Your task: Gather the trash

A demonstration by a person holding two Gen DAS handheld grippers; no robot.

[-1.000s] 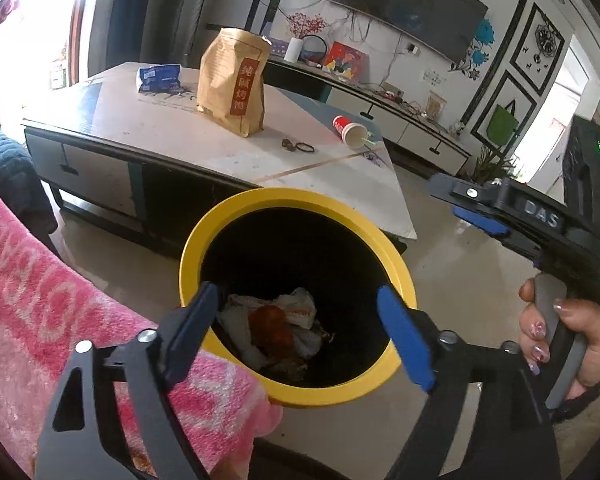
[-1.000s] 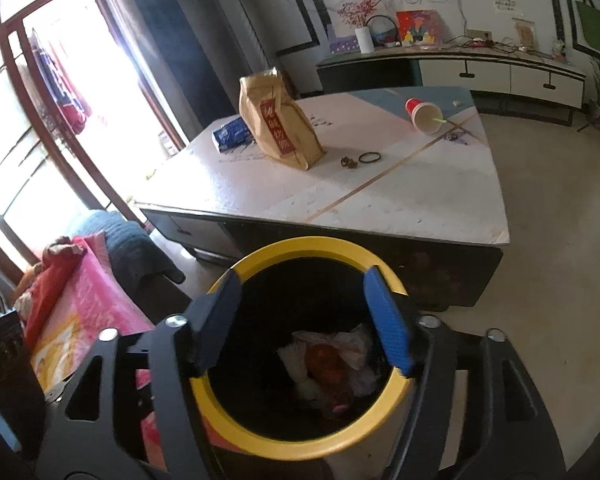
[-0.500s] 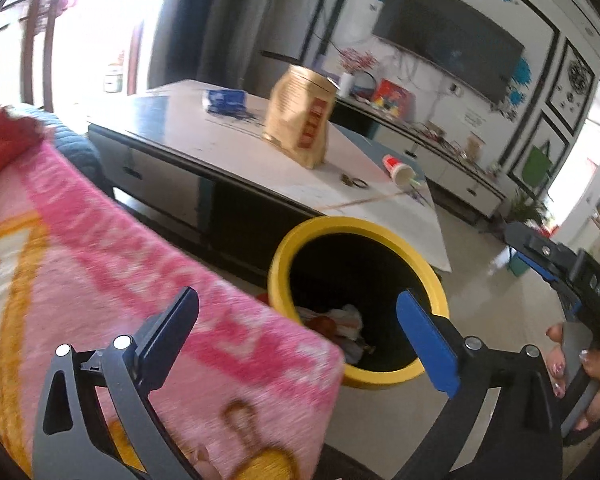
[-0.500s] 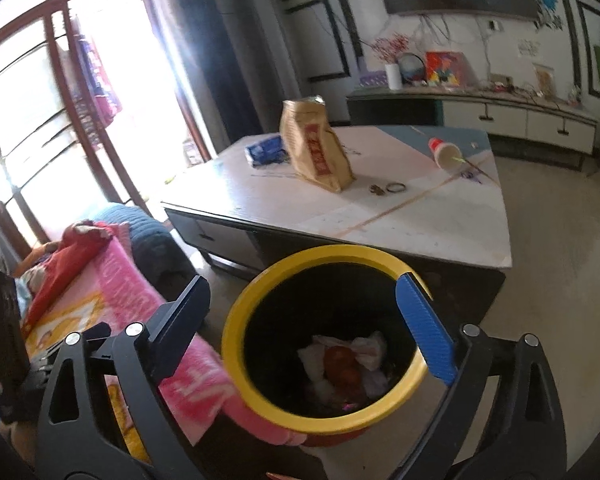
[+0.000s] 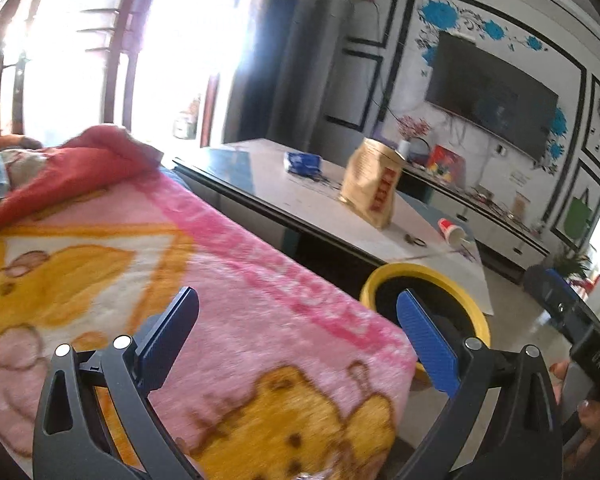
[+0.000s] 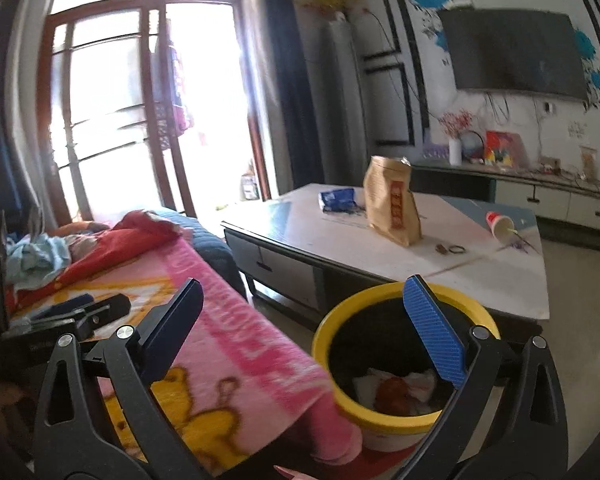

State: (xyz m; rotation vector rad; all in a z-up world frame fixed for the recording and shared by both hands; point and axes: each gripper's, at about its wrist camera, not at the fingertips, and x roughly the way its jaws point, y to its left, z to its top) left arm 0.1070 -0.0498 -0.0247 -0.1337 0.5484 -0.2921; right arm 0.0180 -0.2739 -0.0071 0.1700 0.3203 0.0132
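Observation:
The yellow-rimmed black bin (image 6: pixel 380 416) stands on the floor in front of the coffee table, with crumpled white paper and an orange-brown lump (image 6: pixel 396 390) inside. My right gripper (image 6: pixel 304 282) hovers left of the bin, its jaws opening with nothing between them. My left gripper (image 5: pixel 296 296) is open and empty over the pink blanket (image 5: pixel 260 300), the bin (image 5: pixel 420 270) behind its right finger. On the table lie a brown paper bag (image 6: pixel 394 208), a blue packet (image 6: pixel 336 199) and a tipped red-and-white cup (image 6: pixel 500 224).
The low white coffee table (image 6: pixel 480 276) stands behind the bin. A sofa covered by the pink blanket (image 6: pixel 228 340) and loose clothes (image 6: pixel 40 256) fills the left. A TV cabinet (image 6: pixel 560 196) runs along the back wall. Bare floor (image 6: pixel 580 340) lies to the right.
Both grippers have drawn back from over the bin and swung left and upward. Their jaws have widened. The bin has slid to the lower right and the blanket now fills the foreground.

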